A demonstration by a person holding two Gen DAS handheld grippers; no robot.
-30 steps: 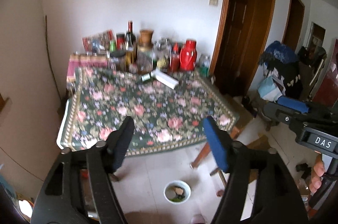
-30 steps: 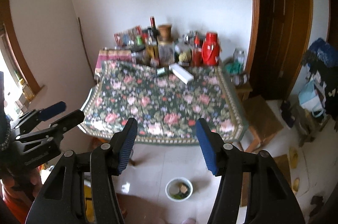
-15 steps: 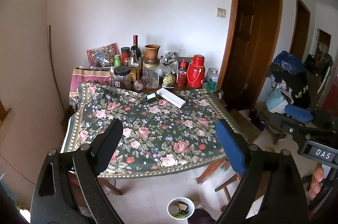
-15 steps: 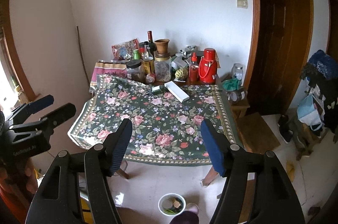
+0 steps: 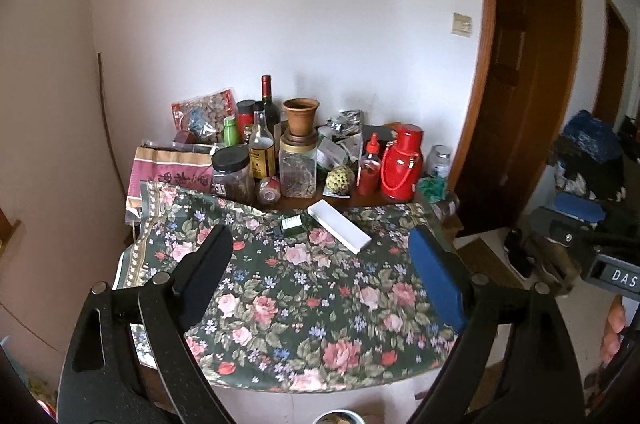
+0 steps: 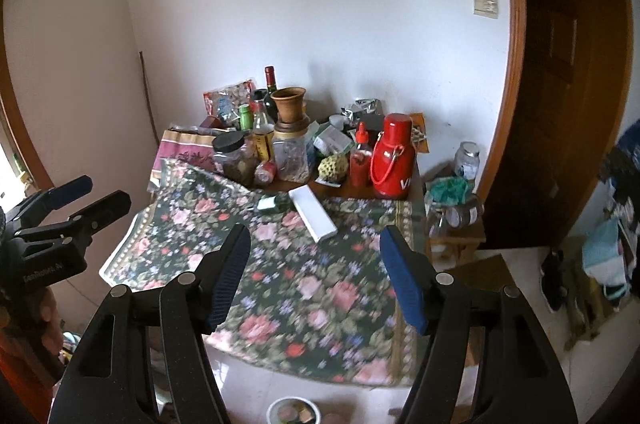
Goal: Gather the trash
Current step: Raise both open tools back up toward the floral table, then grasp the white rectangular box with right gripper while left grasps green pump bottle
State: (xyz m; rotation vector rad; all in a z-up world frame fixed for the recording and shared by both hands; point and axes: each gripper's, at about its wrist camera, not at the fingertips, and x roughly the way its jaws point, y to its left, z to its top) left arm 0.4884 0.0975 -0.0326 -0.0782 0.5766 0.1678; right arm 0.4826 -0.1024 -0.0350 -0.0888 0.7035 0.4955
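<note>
Trash on the table with the dark green rose-patterned cloth (image 5: 320, 308) amounts to two pieces: one long flat white rectangular box (image 5: 338, 225), lying diagonally near the far edge of the cloth, and one small green bottle (image 5: 291, 223) on its side, just beside the box's far end. Behind them, along the white wall, stand one red thermos with a handle (image 5: 401, 162), one red squeeze bottle (image 5: 369, 166), one terracotta pot (image 5: 301, 116) atop a clear jar, and one dark wine bottle (image 5: 267, 102). One white bowl (image 6: 294, 411) sits on the floor below the near table edge. Both grippers hover before the table, well apart from the trash. The left gripper (image 5: 320, 276) has its jaws spread wide, nothing between them. The right gripper (image 6: 316, 276) is likewise released and empty.
</note>
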